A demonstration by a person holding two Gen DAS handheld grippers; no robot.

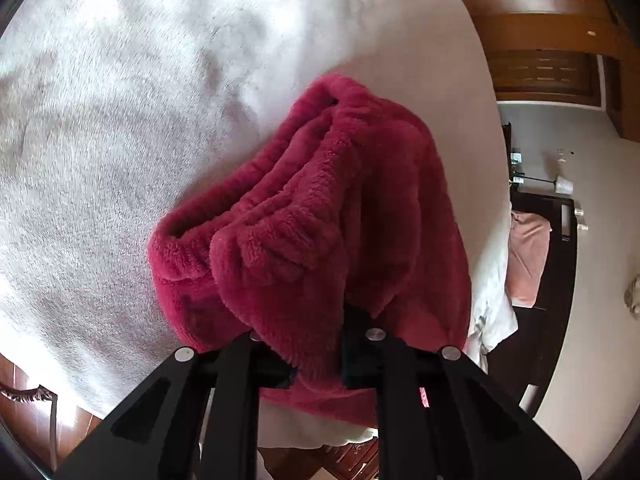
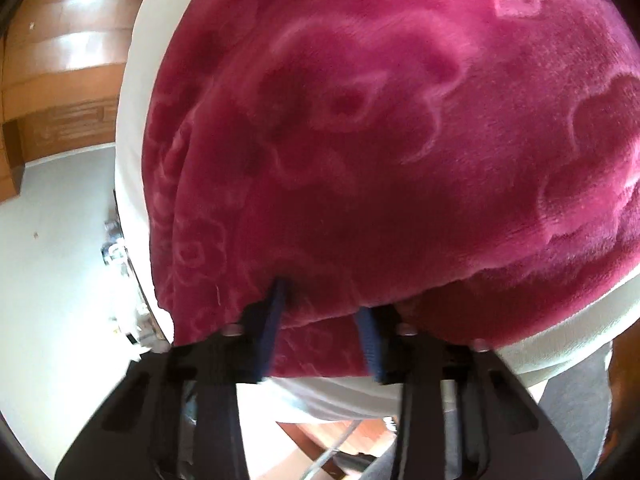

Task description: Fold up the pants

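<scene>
Fluffy crimson pants (image 1: 320,216) lie bunched on a pale grey-white bed cover (image 1: 120,140), the waistband opening toward the left. My left gripper (image 1: 316,344) has its jaws around a thick fold of the pants near the lower edge. In the right wrist view the pants (image 2: 400,140) fill the frame, showing an embossed pattern. My right gripper (image 2: 324,320) stands with its blue-padded fingers (image 2: 276,312) apart, tips pushed into the pants' near hem, over a white sheet (image 2: 340,396).
The bed edge curves at right, with white bedding (image 1: 492,288) hanging down. Beyond it stand a dark cabinet (image 1: 552,248) with pink cloth, a white wall and wooden wardrobes (image 1: 540,40). Wooden floor (image 1: 40,412) shows below.
</scene>
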